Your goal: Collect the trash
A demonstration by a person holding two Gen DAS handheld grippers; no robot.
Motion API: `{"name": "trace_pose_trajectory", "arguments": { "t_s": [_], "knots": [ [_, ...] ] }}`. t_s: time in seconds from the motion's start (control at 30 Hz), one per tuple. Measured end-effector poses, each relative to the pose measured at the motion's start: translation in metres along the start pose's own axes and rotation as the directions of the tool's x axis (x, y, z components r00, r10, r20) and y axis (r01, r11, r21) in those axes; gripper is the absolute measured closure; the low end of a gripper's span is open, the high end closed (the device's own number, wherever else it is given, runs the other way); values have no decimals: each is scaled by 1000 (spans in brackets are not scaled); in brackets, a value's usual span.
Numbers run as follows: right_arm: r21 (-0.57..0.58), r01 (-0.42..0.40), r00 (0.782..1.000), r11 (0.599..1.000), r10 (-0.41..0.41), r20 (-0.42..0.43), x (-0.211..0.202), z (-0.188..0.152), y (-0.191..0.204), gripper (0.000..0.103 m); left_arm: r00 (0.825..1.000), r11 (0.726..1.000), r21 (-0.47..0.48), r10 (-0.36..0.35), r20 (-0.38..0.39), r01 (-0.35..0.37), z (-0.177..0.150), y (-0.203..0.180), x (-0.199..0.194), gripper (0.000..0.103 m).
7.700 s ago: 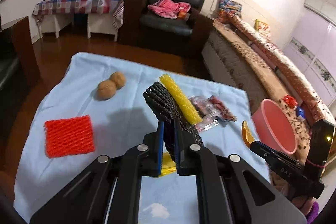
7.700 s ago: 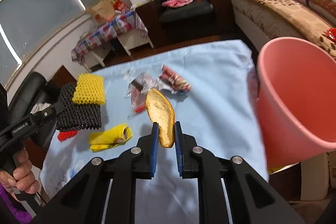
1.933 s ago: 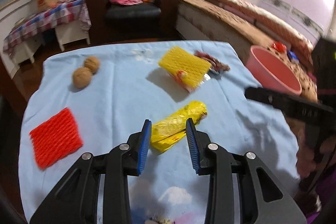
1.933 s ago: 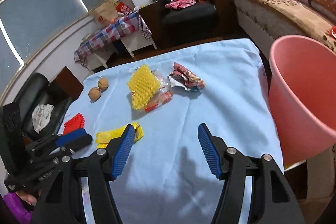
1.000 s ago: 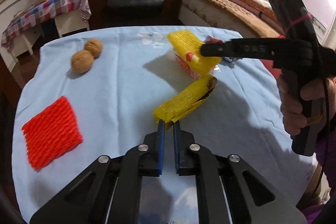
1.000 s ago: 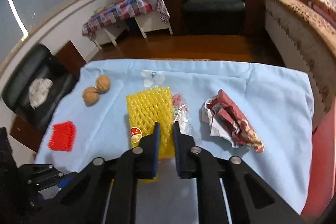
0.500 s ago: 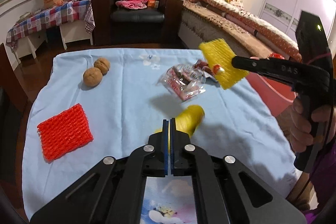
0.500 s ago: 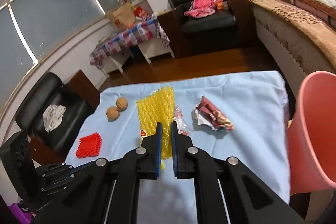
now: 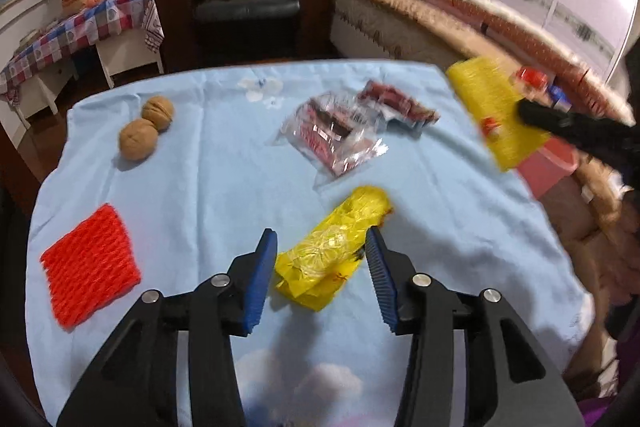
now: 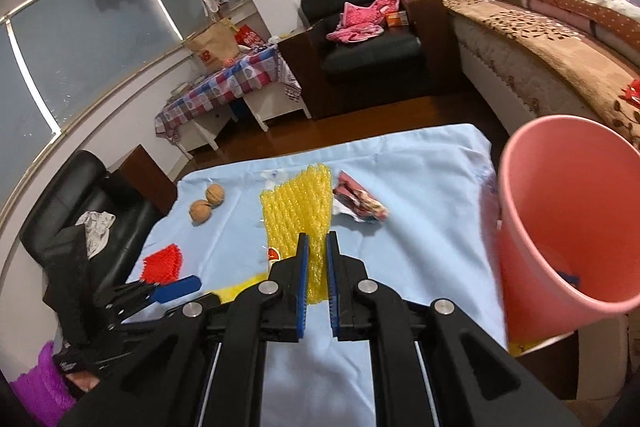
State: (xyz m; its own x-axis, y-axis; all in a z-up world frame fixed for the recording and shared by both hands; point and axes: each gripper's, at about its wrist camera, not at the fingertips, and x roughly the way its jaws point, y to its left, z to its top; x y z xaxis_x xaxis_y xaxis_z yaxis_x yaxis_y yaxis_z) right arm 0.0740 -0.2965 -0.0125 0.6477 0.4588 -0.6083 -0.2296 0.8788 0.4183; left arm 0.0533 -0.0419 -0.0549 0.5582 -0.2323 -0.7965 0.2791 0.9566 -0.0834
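Yellow foam net (image 10: 298, 215) pinched at its lower edge in the right gripper (image 10: 314, 273), hanging flat and upright above the blue cloth (image 10: 420, 247), long axis running straight up from the tips. Pink bin (image 10: 560, 219) just to the right, mouth open and tilted toward the camera. Best carried well past the rim before release, low enough that the light mesh drops inside and does not drift. Yellow wrapper (image 9: 334, 247) lying on the cloth between the left gripper (image 9: 322, 267) pads, untouched, jaws opening wide; long axis slanting away to the upper right.
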Motion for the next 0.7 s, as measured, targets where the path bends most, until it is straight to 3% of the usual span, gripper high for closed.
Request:
{"name": "trace_pose_trajectory", "arguments": {
  "t_s": [0.13,0.23,0.4,0.7],
  "knots": [
    [21,12,1000,1000,-12,5,-5,-3,-11,95,998,998,27,54,-16,-53,-1,-4,19,57],
    [33,18,1000,999,-18,4,-7,-5,-16,95,999,999,15,42,-10,-42,-6,-4,17,57],
    [54,14,1000,998,-14,-1,-7,-9,-24,95,998,998,24,56,19,-56,-7,-11,4,90],
    [79,9,999,997,-12,32,-20,-10,-37,95,996,1000,14,16,85,-18,3,-31,-22,97]
  ]
}}
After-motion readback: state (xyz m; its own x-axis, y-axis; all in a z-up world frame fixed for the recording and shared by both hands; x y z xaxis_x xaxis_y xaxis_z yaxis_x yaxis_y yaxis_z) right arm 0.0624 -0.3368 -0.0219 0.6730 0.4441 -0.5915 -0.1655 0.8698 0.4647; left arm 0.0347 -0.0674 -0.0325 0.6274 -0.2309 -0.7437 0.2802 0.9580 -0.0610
